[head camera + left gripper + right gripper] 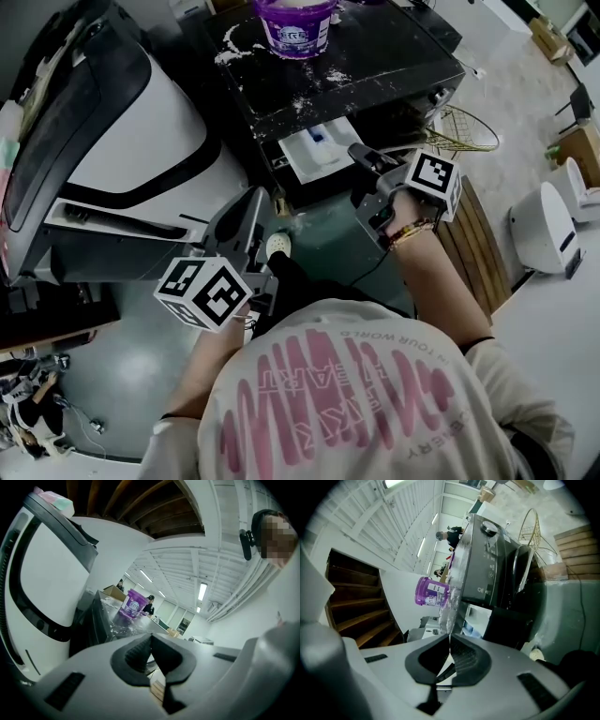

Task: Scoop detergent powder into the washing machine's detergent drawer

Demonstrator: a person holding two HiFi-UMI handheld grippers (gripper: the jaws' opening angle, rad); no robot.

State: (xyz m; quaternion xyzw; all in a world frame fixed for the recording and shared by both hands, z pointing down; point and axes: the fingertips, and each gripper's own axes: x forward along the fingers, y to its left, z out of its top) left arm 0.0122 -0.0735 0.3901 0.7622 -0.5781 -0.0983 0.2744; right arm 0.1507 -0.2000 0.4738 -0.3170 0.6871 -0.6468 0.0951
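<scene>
Detergent drawer (317, 150), a white plastic tray, stands pulled out from the front of the black washing machine (375, 70), just above centre in the head view. On the machine's flat top, at 12 o'clock, sits the round purple detergent tub (296, 26), with white powder (234, 47) scattered around it.

The drawer's front edge juts into a narrow gap. A large white-and-black appliance (141, 141) crowds the 9 o'clock side. A slatted wooden crate (476, 246) and a gold wire basket (466, 131) crowd the 3 o'clock side — the green floor (323, 239) between them is the free room.

The right gripper (358, 150), its forearm reaching up from 5 o'clock, points its tips at the drawer's right front corner. It is very near; whether it touches cannot be told. Its jaws are pressed together with nothing between them.

The left gripper (253, 202) hangs lower, at 7 o'clock of the drawer and apart from it — nearly level, jaws likewise closed and empty.
</scene>
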